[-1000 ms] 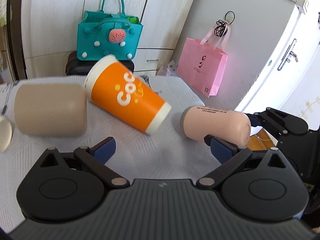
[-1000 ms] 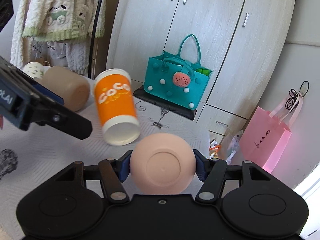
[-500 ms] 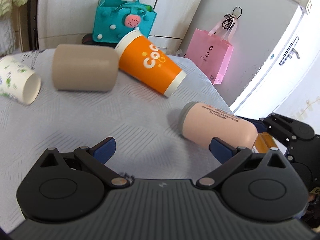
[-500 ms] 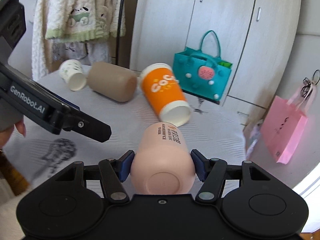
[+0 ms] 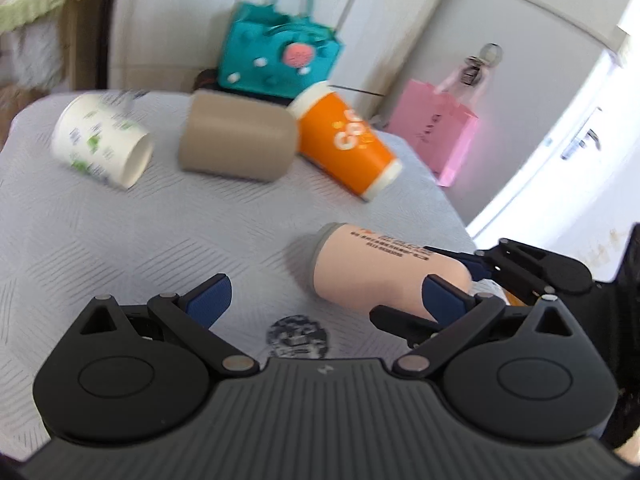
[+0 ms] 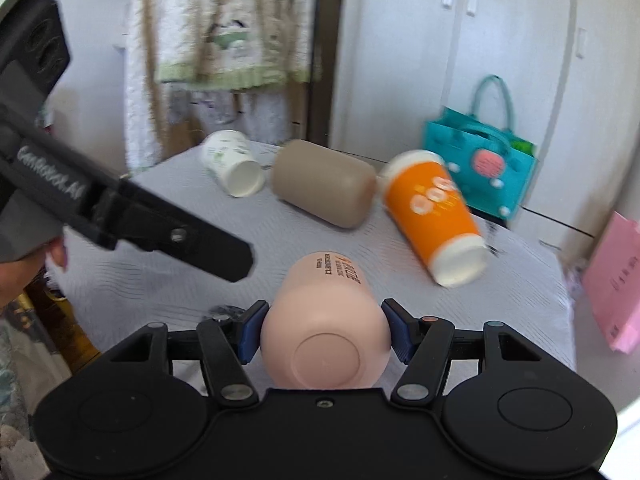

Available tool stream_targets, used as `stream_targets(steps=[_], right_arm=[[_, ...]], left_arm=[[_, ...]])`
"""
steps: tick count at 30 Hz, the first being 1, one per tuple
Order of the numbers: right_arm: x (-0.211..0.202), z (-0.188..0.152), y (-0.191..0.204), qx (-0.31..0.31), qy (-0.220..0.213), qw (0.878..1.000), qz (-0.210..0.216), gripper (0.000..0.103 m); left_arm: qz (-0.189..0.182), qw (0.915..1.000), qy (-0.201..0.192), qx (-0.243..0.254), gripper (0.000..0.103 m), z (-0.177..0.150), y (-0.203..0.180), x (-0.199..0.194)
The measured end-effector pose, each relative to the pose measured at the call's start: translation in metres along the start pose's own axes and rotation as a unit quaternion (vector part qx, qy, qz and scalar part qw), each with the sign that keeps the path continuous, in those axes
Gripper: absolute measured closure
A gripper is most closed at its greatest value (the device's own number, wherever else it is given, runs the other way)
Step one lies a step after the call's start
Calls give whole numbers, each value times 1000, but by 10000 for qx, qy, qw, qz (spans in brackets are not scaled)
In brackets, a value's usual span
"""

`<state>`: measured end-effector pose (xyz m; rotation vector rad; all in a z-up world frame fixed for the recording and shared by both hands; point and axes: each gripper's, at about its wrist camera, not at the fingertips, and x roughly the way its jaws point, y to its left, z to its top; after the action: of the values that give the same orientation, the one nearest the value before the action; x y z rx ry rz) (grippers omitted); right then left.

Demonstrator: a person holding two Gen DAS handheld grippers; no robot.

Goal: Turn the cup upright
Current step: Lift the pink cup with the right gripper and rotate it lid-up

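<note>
We logged four cups lying on their sides on the grey-clothed table [image 5: 120, 240]. Left to right: a white paper cup [image 5: 102, 141] with green print, mouth open and showing nothing inside; a tan cup [image 5: 238, 142]; an orange cup [image 5: 345, 144] with partial white lettering "Co"; a peach cup [image 5: 380, 272] with small print too blurred to read. The left gripper [image 5: 326, 294] was spread wide, holding nothing, over the cloth. The right gripper [image 6: 324, 332] was clamped on the peach cup's base end, blue pads [image 6: 250, 334] pressing both sides. A teal tote bag [image 5: 280, 58] and a pink bag [image 5: 438, 134] stood behind the table.
</note>
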<state>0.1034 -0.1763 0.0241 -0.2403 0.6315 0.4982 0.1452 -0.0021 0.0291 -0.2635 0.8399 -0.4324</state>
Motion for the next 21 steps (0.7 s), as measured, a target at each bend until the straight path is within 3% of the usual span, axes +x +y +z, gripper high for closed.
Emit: stream_targets(steps=[11,21], right_arm=[[18,13,18,-133,-73,9998,-107,36],[14,-2,19,-21,46,9998,-176,36]], left_arm=[[5,9986,47,-530,0,-3,28,5],[-680,9933,354,-861,2,-10,26,24]])
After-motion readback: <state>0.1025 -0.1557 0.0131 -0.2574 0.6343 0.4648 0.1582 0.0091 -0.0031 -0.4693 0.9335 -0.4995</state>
